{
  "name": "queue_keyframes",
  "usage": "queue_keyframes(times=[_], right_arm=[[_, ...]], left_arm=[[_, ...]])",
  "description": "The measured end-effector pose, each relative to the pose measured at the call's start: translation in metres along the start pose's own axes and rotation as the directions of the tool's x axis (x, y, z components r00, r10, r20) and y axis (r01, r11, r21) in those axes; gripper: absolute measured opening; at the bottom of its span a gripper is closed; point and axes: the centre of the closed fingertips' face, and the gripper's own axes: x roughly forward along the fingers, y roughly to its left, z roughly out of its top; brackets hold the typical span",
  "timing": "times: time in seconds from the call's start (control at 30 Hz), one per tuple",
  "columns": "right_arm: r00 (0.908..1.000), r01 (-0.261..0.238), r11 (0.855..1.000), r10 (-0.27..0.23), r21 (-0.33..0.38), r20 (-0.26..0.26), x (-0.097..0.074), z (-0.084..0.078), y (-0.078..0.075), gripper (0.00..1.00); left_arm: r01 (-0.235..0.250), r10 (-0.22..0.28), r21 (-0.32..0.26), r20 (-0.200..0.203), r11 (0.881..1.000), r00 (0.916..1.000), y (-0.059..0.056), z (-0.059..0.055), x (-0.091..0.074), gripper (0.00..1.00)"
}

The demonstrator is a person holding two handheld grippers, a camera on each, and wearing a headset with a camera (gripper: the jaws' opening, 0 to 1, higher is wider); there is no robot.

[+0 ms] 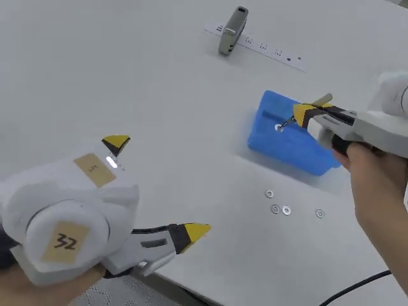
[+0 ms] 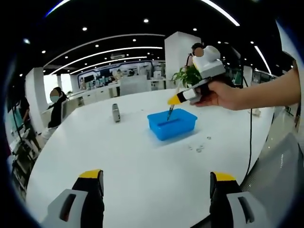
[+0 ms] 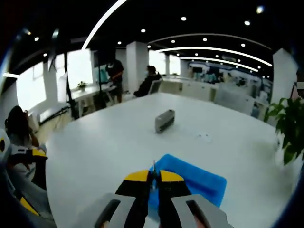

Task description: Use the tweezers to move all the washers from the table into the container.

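While the right hand-held gripper, clenched on the tweezers, hangs over the blue container, four washers lie on the bench near it; left hand-held gripper: released, well apart.

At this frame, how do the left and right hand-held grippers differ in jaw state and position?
Jaws: the left hand-held gripper is spread wide and empty; the right hand-held gripper is shut on the tweezers.
Place: the left hangs over bare table near the person's edge; the right is above the blue container, with the tweezers pointing down into it.
Shared: both have yellow-tipped jaws and white bodies.
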Motion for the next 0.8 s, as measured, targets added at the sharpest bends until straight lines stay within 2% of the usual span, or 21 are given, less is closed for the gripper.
queue_keyframes(times=[0.1, 0.13, 0.2, 0.33, 0.43, 0.53, 0.63, 0.73, 0.8], right_arm=[[0.9997, -0.008, 1.000, 0.008, 0.002, -0.024, 0.017, -0.010, 0.003, 0.02], [0.9996, -0.007, 1.000, 0.008, 0.002, -0.026, 0.017, -0.011, 0.002, 0.02], [0.9993, -0.009, 1.000, 0.009, -0.002, -0.038, 0.024, -0.015, 0.002, 0.02], [0.9982, -0.018, 1.000, 0.018, 0.007, -0.058, 0.033, -0.022, 0.001, 0.02], [0.9970, -0.025, 1.000, 0.026, 0.007, -0.074, 0.039, -0.026, -0.002, 0.02], [0.9958, -0.027, 1.000, 0.026, -0.014, -0.088, 0.041, -0.029, -0.001, 0.02], [0.9948, -0.037, 0.999, 0.037, -0.005, -0.095, 0.046, -0.032, 0.000, 0.02], [0.9931, -0.045, 0.999, 0.041, -0.029, -0.110, 0.050, -0.035, 0.004, 0.02], [0.9917, -0.049, 0.997, 0.042, -0.056, -0.121, 0.052, -0.038, 0.006, 0.02]], left_arm=[[0.016, -0.015, 0.028, -0.027, 0.999, 0.9995, -0.005, -0.004, 0.002, 0.91], [0.018, -0.018, 0.025, -0.019, 1.000, 0.9997, -0.006, -0.003, 0.002, 0.91], [0.023, -0.020, 0.045, -0.056, 0.999, 0.9982, -0.006, -0.010, 0.002, 0.89], [0.052, -0.049, 0.065, -0.055, 0.997, 0.9973, -0.012, -0.009, 0.003, 0.93], [0.068, -0.066, 0.054, -0.047, 0.996, 0.9967, -0.015, -0.007, 0.004, 0.97], [0.069, -0.066, 0.055, -0.061, 0.996, 0.9960, -0.016, -0.009, 0.004, 0.96], [0.069, -0.066, 0.063, -0.049, 0.996, 0.9966, -0.018, -0.007, 0.004, 0.96], [0.076, -0.074, 0.049, -0.046, 0.996, 0.9962, -0.019, -0.006, 0.004, 0.99], [0.082, -0.081, 0.025, -0.027, 0.996, 0.9963, -0.020, -0.003, 0.003, 0.99]])
